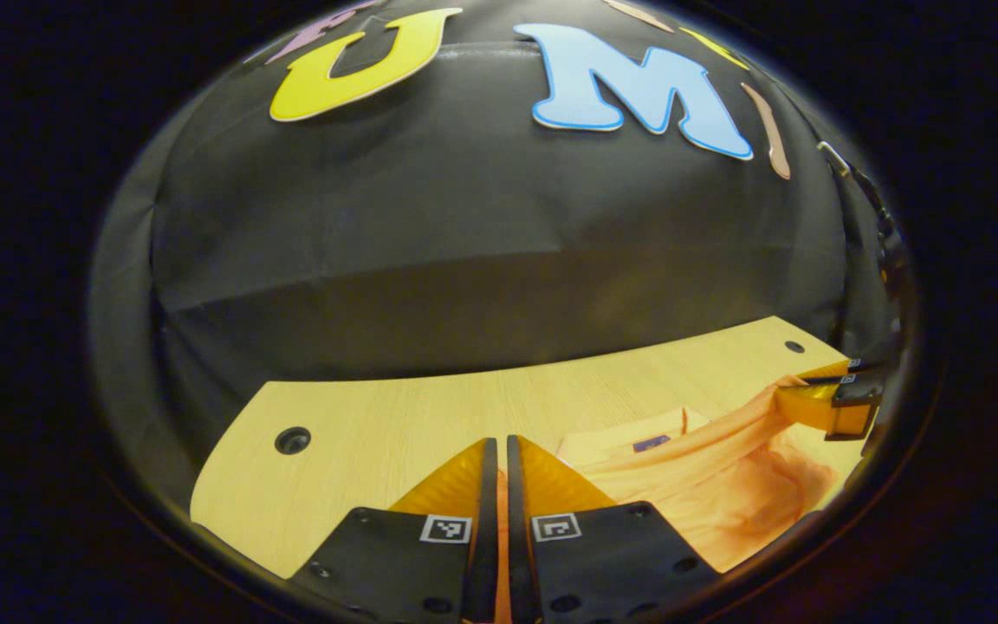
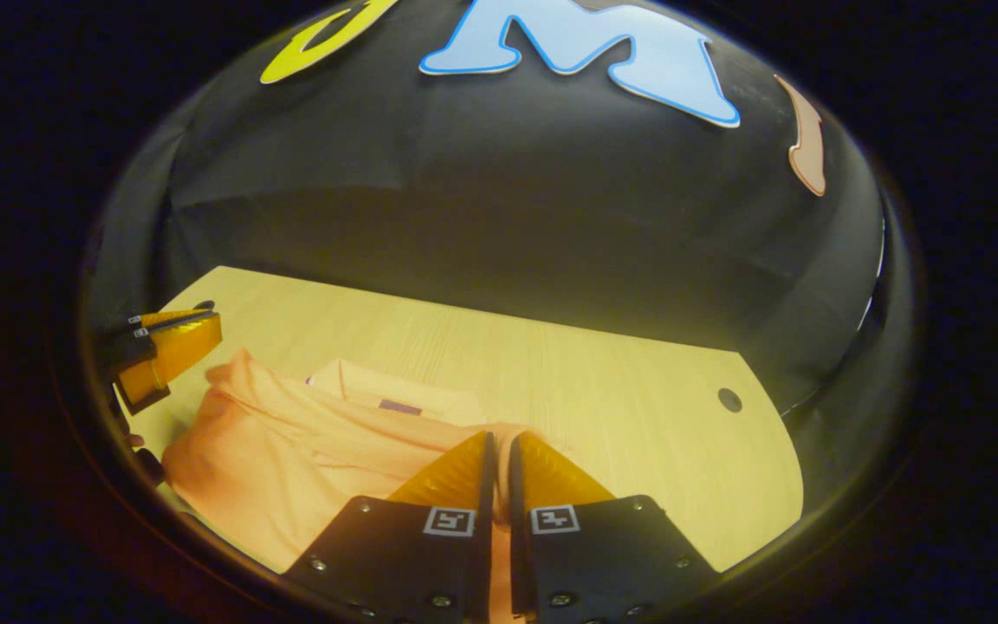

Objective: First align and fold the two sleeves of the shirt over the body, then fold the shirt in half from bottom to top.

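Now both of my grippers are up off the table (image 1: 395, 416) with shirt cloth pinched between their fingers, and I judge this to be the last step, the bottom-to-top fold. My left gripper (image 1: 499, 455) has its fingers drawn nearly together, and a thin strip of orange fabric runs down the narrow gap between them, so I take it to be clamped on the shirt (image 1: 724, 485). My right gripper (image 2: 499, 451) stands the same way, fingers almost closed with the same orange cloth showing in the slit. In the left gripper view the shirt lies to the right of my fingers, bunched and rising toward the right gripper at the edge of the picture; its collar, with a small dark label, lies flat on the wood farther back. In the right gripper view the cloth hangs in loose folds to the left, toward the other gripper. Whether the sleeves sit neatly folded over the body I cannot tell, since the fabric is rumpled and lifted. Next, as I see it, both grippers should carry the held edge forward together, level with each other, toward the collar, then lower it so the edge lands even before either one lets go.
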Motion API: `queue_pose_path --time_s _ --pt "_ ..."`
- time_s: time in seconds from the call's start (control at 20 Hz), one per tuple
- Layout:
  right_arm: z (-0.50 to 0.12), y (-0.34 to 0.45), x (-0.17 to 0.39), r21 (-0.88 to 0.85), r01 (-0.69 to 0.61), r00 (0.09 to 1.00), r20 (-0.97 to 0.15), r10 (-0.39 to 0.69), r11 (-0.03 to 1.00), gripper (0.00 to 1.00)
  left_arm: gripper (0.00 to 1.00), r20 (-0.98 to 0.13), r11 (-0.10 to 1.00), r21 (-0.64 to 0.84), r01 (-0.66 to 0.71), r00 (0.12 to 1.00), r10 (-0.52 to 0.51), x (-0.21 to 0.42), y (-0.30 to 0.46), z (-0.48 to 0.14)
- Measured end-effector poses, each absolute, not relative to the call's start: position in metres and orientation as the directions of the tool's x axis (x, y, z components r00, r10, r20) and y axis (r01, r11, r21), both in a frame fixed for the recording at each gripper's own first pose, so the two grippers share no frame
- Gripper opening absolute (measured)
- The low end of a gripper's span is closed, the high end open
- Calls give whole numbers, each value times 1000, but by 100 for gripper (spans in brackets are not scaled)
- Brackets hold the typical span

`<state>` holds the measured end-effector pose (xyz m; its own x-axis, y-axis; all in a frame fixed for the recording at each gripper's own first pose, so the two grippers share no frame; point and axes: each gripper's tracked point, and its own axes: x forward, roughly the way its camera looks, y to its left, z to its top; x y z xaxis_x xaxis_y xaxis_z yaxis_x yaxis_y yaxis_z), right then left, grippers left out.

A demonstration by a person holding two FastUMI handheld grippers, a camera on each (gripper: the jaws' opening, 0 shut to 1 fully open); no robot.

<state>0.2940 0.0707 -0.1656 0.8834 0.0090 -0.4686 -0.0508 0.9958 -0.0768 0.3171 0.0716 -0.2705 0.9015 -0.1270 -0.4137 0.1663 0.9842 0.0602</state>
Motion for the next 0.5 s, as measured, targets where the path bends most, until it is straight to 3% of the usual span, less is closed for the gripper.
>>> queue_pose_path --time_s 0.05,0.1,0.15,0.2,0.25,0.3,0.35,0.4,0.5 --pt "-166 70 291 -81 -55 881 -472 10 995 11 12 -415 983 61 173 900 -132 313 70 -269" --pt "-166 68 292 -80 -55 882 -471 11 995 22 15 -417 982 68 174 900 -130 309 68 -268" --pt "-165 68 289 -75 -61 883 -469 19 995 22 17 -417 983 72 170 900 -125 306 68 -266" --pt "-164 67 286 -70 -63 883 -469 23 996 33 30 -411 984 71 164 903 -121 301 69 -262" --pt "-163 67 281 -59 -66 882 -470 30 996 35 36 -408 985 61 159 905 -120 297 67 -257" --pt "-158 67 276 -41 -71 884 -465 44 997 46 42 -402 987 48 154 907 -122 291 65 -251" --pt "-152 68 273 -27 -82 891 -449 62 996 49 48 -394 988 44 148 911 -119 285 64 -245" --pt "-145 67 267 -24 -85 899 -432 66 996 61 43 -382 989 41 142 917 -116 278 63 -237" --pt "-129 65 252 -25 -94 914 -399 76 995 71 48 -360 990 34 133 926 -112 264 59 -220"
